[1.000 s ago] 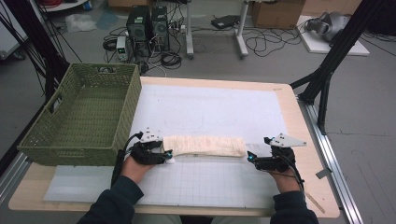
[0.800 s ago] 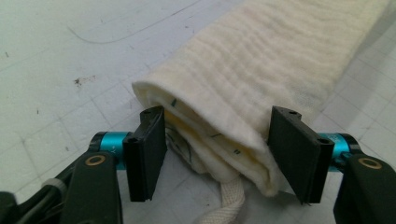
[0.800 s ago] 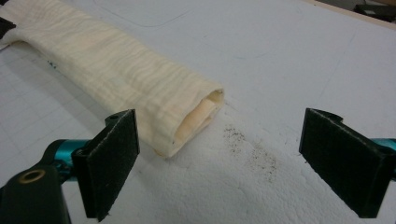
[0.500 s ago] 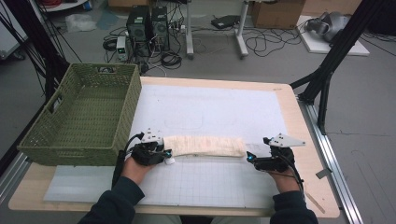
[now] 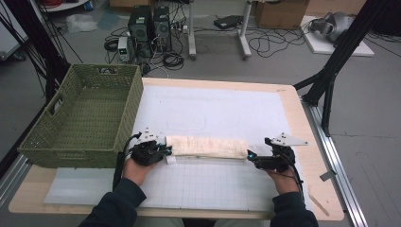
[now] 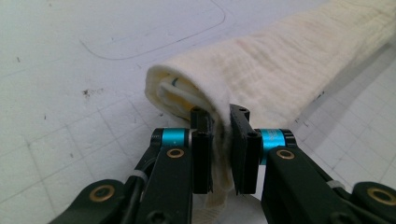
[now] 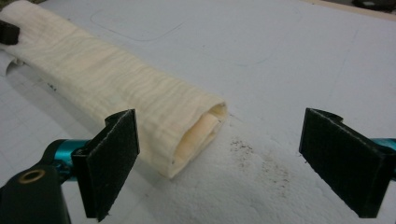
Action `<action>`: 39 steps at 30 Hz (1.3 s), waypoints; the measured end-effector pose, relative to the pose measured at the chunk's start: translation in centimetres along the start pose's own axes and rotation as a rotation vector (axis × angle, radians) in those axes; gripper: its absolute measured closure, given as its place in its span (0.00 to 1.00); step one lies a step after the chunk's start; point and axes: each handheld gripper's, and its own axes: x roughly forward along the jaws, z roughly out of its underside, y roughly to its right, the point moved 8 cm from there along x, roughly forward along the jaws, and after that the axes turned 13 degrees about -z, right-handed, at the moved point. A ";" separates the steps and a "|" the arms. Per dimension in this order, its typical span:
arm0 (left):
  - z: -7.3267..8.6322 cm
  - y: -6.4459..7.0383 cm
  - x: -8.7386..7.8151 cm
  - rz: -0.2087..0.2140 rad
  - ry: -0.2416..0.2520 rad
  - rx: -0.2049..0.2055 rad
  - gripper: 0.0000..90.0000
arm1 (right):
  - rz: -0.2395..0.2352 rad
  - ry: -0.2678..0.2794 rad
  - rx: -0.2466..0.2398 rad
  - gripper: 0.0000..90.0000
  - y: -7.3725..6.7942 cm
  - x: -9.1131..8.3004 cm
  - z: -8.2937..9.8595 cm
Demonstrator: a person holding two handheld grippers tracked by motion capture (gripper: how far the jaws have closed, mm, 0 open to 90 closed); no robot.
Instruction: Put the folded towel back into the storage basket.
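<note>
A cream cloth rolled into a long tube [image 5: 205, 146] lies across the white mat near the front of the table. My left gripper [image 5: 163, 152] is at the roll's left end, and in the left gripper view its jaws are shut [image 6: 219, 135] on a fold of the cloth [image 6: 275, 70] at that end. My right gripper [image 5: 250, 157] sits at the roll's right end. In the right gripper view its pads [image 7: 112, 158] stand wide apart, and the open end of the roll [image 7: 140, 102] lies just ahead of them, not touched.
A green woven basket [image 5: 47, 142] stands at the left of the table, close to my left hand. The white gridded mat [image 5: 213, 109] covers most of the wooden tabletop. Black frame legs [image 5: 331, 71] rise at the right.
The left gripper has shifted slightly toward the roll's left end. The right gripper and the roll stay where they were.
</note>
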 end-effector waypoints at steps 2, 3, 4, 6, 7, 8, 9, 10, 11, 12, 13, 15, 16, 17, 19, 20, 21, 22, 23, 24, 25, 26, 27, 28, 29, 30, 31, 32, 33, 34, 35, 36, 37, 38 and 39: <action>0.0 0.0 0.0 0.000 0.003 -0.002 0.89 | -0.008 -0.022 0.015 0.13 -0.2 0.6 0.2; 0.0 0.0 0.0 -0.001 0.005 -0.002 0.89 | -0.011 -0.040 0.018 0.17 -0.3 1.0 0.4; 0.0 0.0 0.0 0.000 0.005 -0.004 0.89 | -0.018 -0.056 0.023 0.24 -0.5 1.3 0.6; 0.0 -0.1 0.0 0.000 0.001 -0.004 0.89 | -0.024 -0.080 0.027 0.33 -0.6 1.8 0.9; 0.0 -0.1 0.0 0.000 0.003 -0.005 0.89 | -0.025 -0.093 0.027 0.36 -0.6 2.0 1.1; 0.0 -0.1 0.0 0.001 0.003 -0.006 0.89 | -0.023 -0.102 0.035 0.38 -0.6 2.3 1.2; 0.0 -0.1 0.0 0.000 -0.001 -0.001 0.89 | -0.025 -0.105 0.039 0.40 -0.6 2.4 1.3; 0.1 -0.2 0.0 0.000 -0.002 0.002 0.89 | -0.033 -0.105 0.044 0.43 -0.6 2.7 1.3; 0.1 -0.1 0.0 0.000 0.000 -0.001 0.89 | -0.032 -0.105 0.048 0.45 -0.6 2.7 1.3; 0.1 -0.1 0.0 0.000 0.000 -0.002 0.89 | -0.028 -0.109 0.041 0.46 -0.6 2.9 1.4; 0.1 -0.1 0.0 -0.001 0.001 -0.002 0.89 | -0.024 -0.112 0.036 0.49 -0.6 3.0 1.4; 0.1 -0.2 0.1 -0.001 -0.001 0.001 0.89 | -0.022 -0.122 0.024 0.52 -0.6 3.3 1.5; 0.1 -0.1 0.1 -0.002 0.000 -0.001 0.88 | -0.017 -0.130 0.025 0.53 -0.7 3.5 1.6; 0.1 -0.1 0.1 -0.003 0.000 -0.004 0.88 | -0.017 -0.139 0.020 0.55 -0.7 3.7 1.7; 0.2 -0.1 0.1 -0.002 -0.005 -0.002 0.88 | -0.017 -0.146 0.021 0.56 -0.8 4.0 1.8; 0.2 -0.2 0.2 -0.003 -0.007 -0.002 0.88 | -0.014 -0.147 0.015 0.56 -0.8 4.0 1.8; 0.3 -0.2 0.2 -0.004 -0.008 -0.002 0.88 | -0.011 -0.148 0.016 0.56 -0.8 4.1 1.8; 0.3 -0.2 0.3 -0.005 -0.011 0.002 0.88 | -0.015 -0.150 0.021 0.56 -0.8 4.1 1.8; 0.4 -0.2 0.3 -0.005 -0.012 0.003 0.88 | -0.016 -0.150 0.028 0.56 -0.8 4.1 1.9; 0.4 -0.2 0.3 -0.006 -0.013 0.004 0.88 | -0.020 -0.151 0.037 0.56 -0.9 4.2 1.9; 0.4 -0.2 0.3 -0.007 -0.013 0.005 0.88 | -0.022 -0.149 0.044 0.56 -0.9 4.2 2.0; 0.4 -0.2 0.3 -0.007 -0.014 0.006 0.88 | -0.027 -0.148 0.057 0.56 -1.0 4.2 2.0; 0.4 -0.2 0.3 -0.007 -0.015 0.008 0.88 | -0.032 -0.148 0.066 0.56 -1.0 4.2 2.1; 0.4 -0.2 0.3 -0.007 -0.015 0.005 0.88 | -0.036 -0.146 0.080 0.56 -1.1 4.2 2.1; 0.5 -0.2 0.3 -0.008 -0.018 0.006 0.88 | -0.036 -0.143 0.081 0.56 -1.1 4.2 2.2; 0.5 -0.2 0.3 -0.008 -0.018 0.006 0.88 | -0.037 -0.142 0.082 0.57 -1.1 4.2 2.2; 0.5 -0.1 0.4 -0.008 -0.018 0.007 0.88 | -0.036 -0.142 0.086 0.58 -1.1 4.2 2.2; 0.5 -0.1 0.4 -0.009 -0.019 0.008 0.88 | -0.036 -0.144 0.086 0.59 -1.1 4.2 2.2; 0.5 -0.2 0.4 -0.010 -0.020 0.009 0.88 | -0.036 -0.148 0.091 0.62 -1.2 4.2 2.1; 0.5 -0.2 0.4 -0.010 -0.021 0.011 0.88 | -0.049 -0.149 0.084 0.70 -1.4 4.3 2.1; 0.5 -0.2 0.4 -0.010 -0.021 0.011 0.88 | -0.062 -0.151 0.078 0.76 -1.6 4.3 2.1; 0.5 -0.2 0.4 -0.011 -0.021 0.011 0.88 | -0.068 -0.151 0.066 0.80 -1.8 4.4 2.0; 0.5 -0.2 0.4 -0.011 -0.019 0.009 0.88 | -0.073 -0.155 0.061 0.83 -1.9 4.4 2.0; 0.5 -0.2 0.4 -0.012 -0.021 0.010 0.88 | -0.075 -0.156 0.064 0.85 -2.0 4.4 2.0; 0.5 -0.2 0.5 -0.012 -0.021 0.011 0.88 | -0.078 -0.156 0.072 0.86 -2.0 4.4 2.0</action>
